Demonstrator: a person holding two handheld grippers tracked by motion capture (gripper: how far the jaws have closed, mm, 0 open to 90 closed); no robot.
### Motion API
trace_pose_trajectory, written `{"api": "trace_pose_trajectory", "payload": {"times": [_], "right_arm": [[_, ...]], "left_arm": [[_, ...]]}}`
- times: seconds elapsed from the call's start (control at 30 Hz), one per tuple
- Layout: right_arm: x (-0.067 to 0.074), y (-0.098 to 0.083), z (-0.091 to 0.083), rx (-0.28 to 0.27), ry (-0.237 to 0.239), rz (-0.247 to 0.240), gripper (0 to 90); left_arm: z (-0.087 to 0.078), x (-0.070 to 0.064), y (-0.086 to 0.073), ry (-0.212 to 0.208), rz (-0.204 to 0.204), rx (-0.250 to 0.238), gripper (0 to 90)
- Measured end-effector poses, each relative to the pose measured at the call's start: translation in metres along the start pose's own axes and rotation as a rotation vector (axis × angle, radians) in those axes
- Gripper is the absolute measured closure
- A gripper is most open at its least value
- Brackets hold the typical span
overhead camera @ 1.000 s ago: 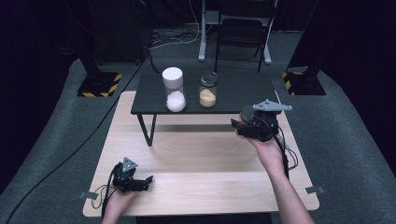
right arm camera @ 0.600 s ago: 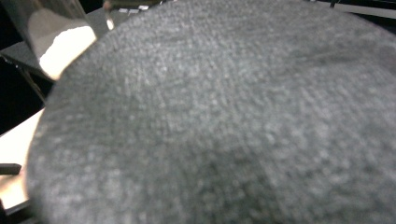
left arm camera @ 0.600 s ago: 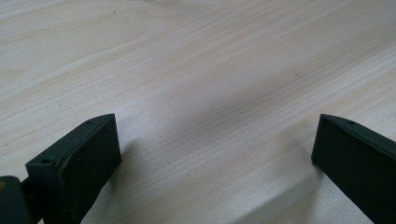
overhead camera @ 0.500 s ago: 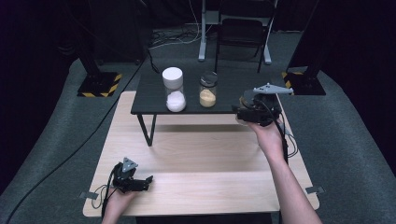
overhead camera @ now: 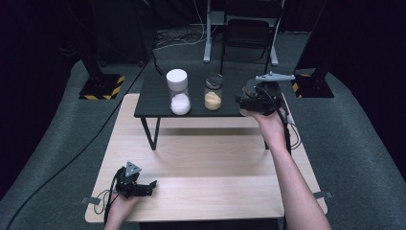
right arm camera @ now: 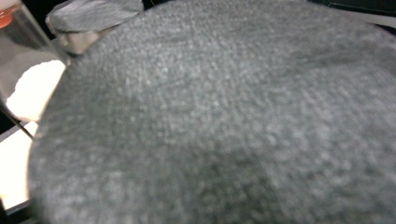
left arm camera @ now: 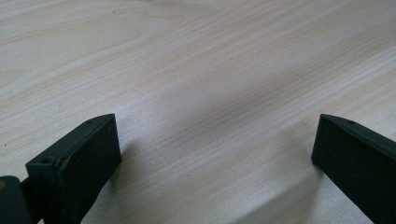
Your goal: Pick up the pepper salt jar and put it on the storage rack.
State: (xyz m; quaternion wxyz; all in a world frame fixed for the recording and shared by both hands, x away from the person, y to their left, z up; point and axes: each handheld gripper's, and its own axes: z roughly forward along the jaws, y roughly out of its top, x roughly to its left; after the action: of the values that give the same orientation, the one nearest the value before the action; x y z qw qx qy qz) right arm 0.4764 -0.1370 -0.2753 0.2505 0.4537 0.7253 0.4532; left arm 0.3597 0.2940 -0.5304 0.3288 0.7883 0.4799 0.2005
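Observation:
My right gripper (overhead camera: pixel 245 100) is held above the right end of a low black table (overhead camera: pixel 153 103), with its jaws pointing left towards two jars. It is shut on a grey disc (right arm camera: pixel 224 121) with a felt-like surface, which sits very close to the lens in the right gripper view. A jar of amber grains (overhead camera: pixel 213 93) stands just left of that gripper. A jar of white powder (overhead camera: pixel 178 93) with a white lid stands farther left. My left gripper (overhead camera: pixel 149 186) rests on the light wooden table (left arm camera: pixel 196 70) near its front left corner, jaws wide open with nothing between them.
The black table stands on the far half of the wooden table (overhead camera: pixel 215 158). Cables trail from both grippers. Dark stands with striped bases (overhead camera: pixel 103 86) and a chair (overhead camera: pixel 249 33) stand on the grey floor beyond.
My right hand has risen and moved away from me, carrying the grey disc from over the wooden table to the right end of the black table. The left gripper has stayed in place.

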Motion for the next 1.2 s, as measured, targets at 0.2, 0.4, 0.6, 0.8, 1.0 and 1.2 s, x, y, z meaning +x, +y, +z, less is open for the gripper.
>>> {"api": "trace_pose_trajectory", "payload": {"times": [0.2, 0.4, 0.6, 0.8, 1.0, 1.2], "right_arm": [[-0.005, 0.003, 0.013, 0.007, -0.009, 0.018, 29.6], [-0.009, 0.008, 0.025, 0.011, -0.024, 0.022, 29.6], [-0.007, 0.013, 0.034, 0.018, -0.033, 0.011, 29.6], [-0.009, 0.013, 0.045, 0.055, -0.046, 0.012, 29.5], [-0.010, 0.012, 0.049, 0.072, -0.048, 0.018, 29.5], [-0.012, 0.010, 0.053, 0.081, -0.050, 0.030, 29.5]], "left_arm": [[0.000, 0.000, 0.000, -0.001, 0.001, 0.000, 0.8], [0.000, 0.000, 0.000, -0.001, 0.001, 0.000, 0.8], [0.000, 0.000, 0.000, -0.001, 0.001, 0.000, 0.8], [0.000, 0.000, 0.000, -0.001, 0.001, 0.000, 0.8], [0.000, 0.000, 0.000, -0.001, 0.001, -0.001, 0.8], [0.000, 0.000, 0.000, -0.002, -0.001, -0.003, 0.8]]}}
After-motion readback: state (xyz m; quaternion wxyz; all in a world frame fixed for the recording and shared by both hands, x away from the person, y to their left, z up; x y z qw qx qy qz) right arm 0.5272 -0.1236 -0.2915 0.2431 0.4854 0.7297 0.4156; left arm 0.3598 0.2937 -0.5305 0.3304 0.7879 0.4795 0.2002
